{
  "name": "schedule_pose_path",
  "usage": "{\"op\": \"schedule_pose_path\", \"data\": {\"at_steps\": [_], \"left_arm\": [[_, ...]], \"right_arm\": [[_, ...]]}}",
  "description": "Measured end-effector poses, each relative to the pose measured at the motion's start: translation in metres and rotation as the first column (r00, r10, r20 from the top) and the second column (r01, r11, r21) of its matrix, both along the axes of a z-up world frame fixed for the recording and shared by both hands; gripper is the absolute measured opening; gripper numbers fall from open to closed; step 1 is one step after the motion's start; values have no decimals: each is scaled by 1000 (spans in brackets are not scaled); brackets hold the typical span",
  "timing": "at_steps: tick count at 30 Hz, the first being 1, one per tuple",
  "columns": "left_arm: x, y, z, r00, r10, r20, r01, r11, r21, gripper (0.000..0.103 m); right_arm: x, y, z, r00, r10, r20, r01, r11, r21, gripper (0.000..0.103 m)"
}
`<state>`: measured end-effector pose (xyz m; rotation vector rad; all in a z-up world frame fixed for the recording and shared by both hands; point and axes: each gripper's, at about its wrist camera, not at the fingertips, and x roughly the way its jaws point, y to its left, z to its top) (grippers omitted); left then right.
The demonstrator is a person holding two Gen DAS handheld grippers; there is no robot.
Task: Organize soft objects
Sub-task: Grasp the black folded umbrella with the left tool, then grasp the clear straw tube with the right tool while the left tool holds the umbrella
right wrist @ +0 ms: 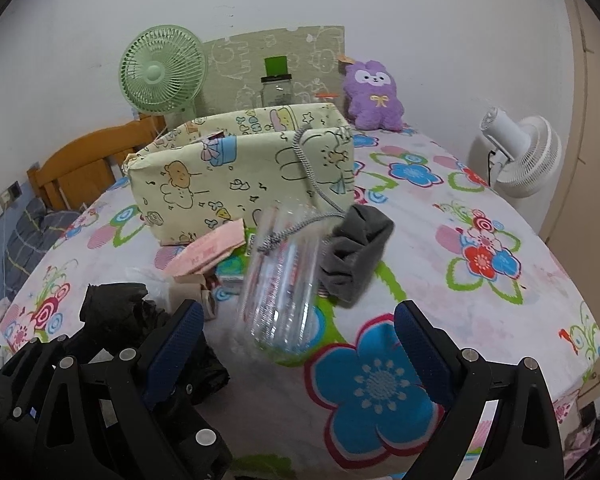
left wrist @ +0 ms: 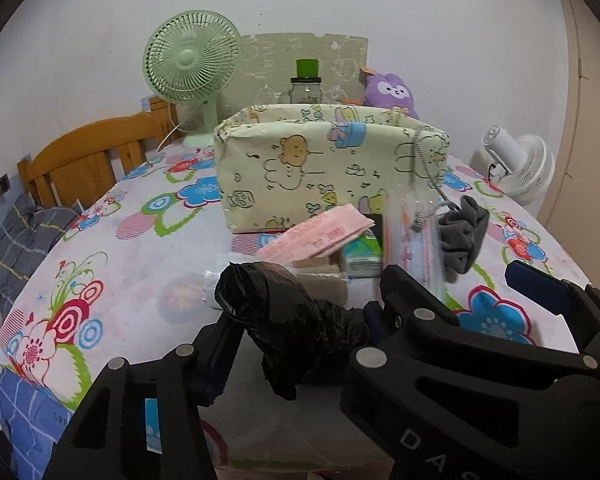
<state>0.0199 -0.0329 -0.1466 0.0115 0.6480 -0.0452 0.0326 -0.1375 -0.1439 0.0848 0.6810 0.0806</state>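
Soft, even indoor light is filling both views, casting only faint shadows. Fisheye distortion is bending the edges, with dark vignetting from 10 to 2 o'clock. The clear ribbed plastic bag (right wrist: 278,280) is looking motion-blurred.

Both wrist cameras are looking down along their fingers, close over the bed (left wrist: 112,248), sharing the far fabric box (right wrist: 240,176).

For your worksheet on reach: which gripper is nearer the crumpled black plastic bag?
Left. The left gripper has the black plastic bag between its fingers; the right gripper stands open beside it, over the flowered cloth.
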Motion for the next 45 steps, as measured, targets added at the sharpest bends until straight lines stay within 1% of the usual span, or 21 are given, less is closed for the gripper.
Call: {"op": "schedule_pose_path", "data": {"at_steps": [7,9,13,16,17,18,20,22,24,28,29,31,33,45], "left_arm": [[8,6,2,1000,3,12,-3,1000,0,60],[11,6,1,1000,0,5,0,1000,-2,60],[16,7,-2,1000,-4,-9,4,1000,-11,60],[17,7,-4,1000,-7,-14,7,1000,-11,60],[17,7,-4,1000,-7,-15,6,1000,-10,60],[17,7,-5,1000,-5,-14,5,1000,-6,60],[18,7,-6,1000,-4,-16,4,1000,0,60],[19,6,-7,1000,-6,-21,6,1000,2,60],[20,5,-7,1000,-8,-22,8,1000,2,60],[19,6,-6,1000,-10,-22,10,1000,-4,59],[19,6,-6,1000,-10,-22,10,1000,-6,58],[19,6,-5,1000,-13,-21,12,1000,-14,58],[18,6,-3,1000,-15,-20,15,1000,-23,57],[8,3,11,1000,-27,8,27,999,-44,55]], "right_arm": [[10,5,2,1000,4,6,-5,1000,14,98],[13,6,1,1000,11,-1,-11,1000,22,92],[21,8,-4,999,29,-30,-27,999,45,87],[24,8,-8,998,37,-47,-33,997,67,80],[25,8,-8,998,38,-49,-35,997,72,77],[25,8,-9,998,37,-51,-33,997,73,70],[26,9,-10,998,35,-59,-31,997,70,62],[28,7,-12,996,35,-76,-29,996,84,59],[30,8,-13,995,42,-88,-34,996,84,47],[29,8,-12,996,37,-83,-31,997,69,40],[29,8,-11,996,36,-80,-30,997,67,37],[28,7,-9,997,35,-73,-31,998,61,34],[26,7,-7,997,39,-66,-35,998,61,29],[13,4,10,999,44,-14,-43,997,68,26]]}}
